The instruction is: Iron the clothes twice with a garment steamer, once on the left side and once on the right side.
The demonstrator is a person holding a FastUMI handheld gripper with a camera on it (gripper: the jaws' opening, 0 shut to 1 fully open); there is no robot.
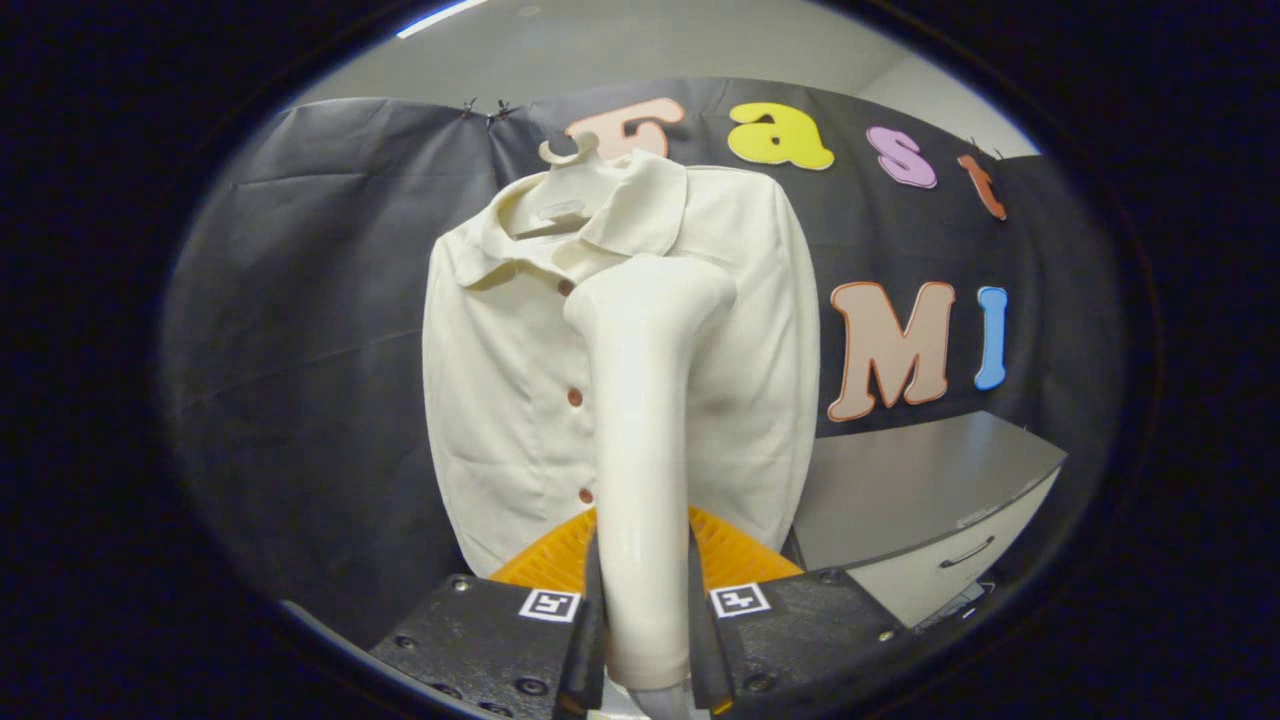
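- My gripper (pixel 640 625) has both fingers pressed against the handle of the garment steamer (pixel 642 440), one on each side, so I hold it firmly between them.
- The steamer stands upright from my fingers, a pale cream column that widens at the top into an angled head turned toward the cloth.
- Straight ahead, beyond the steamer, hangs the shirt (pixel 500 380), cream-coloured, with a collar and a row of small brown buttons down its front.
- The steamer head sits in front of the shirt's upper chest, just beside the button line and below the collar; I cannot tell whether it touches the fabric.
- The shirt hangs on a pale hanger (pixel 570 165), whose hook shows above the collar.
- Behind the shirt is the dark cloth wall of the booth.
- To the side of the shirt, lower down, stands a grey cabinet (pixel 930 490) with a drawer handle on its front.
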